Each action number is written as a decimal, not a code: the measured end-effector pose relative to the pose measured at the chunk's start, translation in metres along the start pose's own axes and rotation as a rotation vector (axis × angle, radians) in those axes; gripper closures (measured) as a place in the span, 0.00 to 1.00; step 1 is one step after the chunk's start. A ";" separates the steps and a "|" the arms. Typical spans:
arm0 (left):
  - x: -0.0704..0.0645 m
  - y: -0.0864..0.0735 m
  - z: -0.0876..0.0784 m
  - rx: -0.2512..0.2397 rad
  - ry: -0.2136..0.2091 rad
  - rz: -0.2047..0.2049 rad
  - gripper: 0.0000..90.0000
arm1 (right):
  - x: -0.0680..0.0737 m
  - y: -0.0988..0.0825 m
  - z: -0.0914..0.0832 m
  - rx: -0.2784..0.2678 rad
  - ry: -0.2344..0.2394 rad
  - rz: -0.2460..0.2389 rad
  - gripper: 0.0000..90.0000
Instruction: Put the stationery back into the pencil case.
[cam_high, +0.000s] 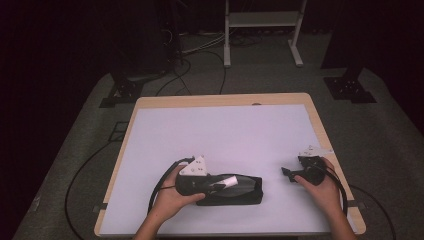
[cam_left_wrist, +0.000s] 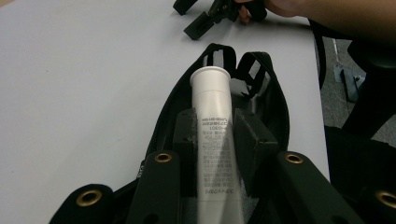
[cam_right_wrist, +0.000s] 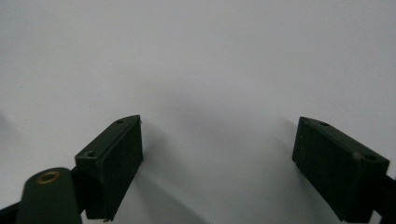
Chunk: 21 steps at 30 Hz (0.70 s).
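Up close, printed white tube (cam_left_wrist: 214, 140) between pads (cam_left_wrist: 254, 144)

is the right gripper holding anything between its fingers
No, the right gripper has its fingers spread wide apart with just the bare white table surface between them.

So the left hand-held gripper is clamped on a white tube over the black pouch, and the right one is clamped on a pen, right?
Not quite: the right hand-held gripper is open and holds nothing, as the right gripper view shows. The left hand-held gripper does clamp the white tube over the black pouch.
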<state>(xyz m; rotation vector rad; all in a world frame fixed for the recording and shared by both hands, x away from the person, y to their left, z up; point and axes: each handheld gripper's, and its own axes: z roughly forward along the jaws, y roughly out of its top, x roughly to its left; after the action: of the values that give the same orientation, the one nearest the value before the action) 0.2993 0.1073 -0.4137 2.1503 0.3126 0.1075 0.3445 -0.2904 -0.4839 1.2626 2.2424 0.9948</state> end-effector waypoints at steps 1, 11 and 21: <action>0.000 -0.001 0.001 0.000 -0.003 -0.002 0.79 | 0.000 0.000 0.000 0.000 0.000 0.000 0.16; 0.002 -0.003 0.004 -0.017 -0.012 -0.018 0.79 | 0.000 0.000 0.000 0.000 0.000 0.000 0.16; 0.007 -0.003 -0.010 -0.042 0.022 -0.038 0.79 | 0.000 0.000 0.000 -0.001 0.000 0.000 0.16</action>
<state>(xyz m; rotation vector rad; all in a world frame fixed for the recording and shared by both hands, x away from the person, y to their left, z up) 0.3033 0.1188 -0.4107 2.1016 0.3608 0.1152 0.3444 -0.2904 -0.4840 1.2621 2.2418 0.9951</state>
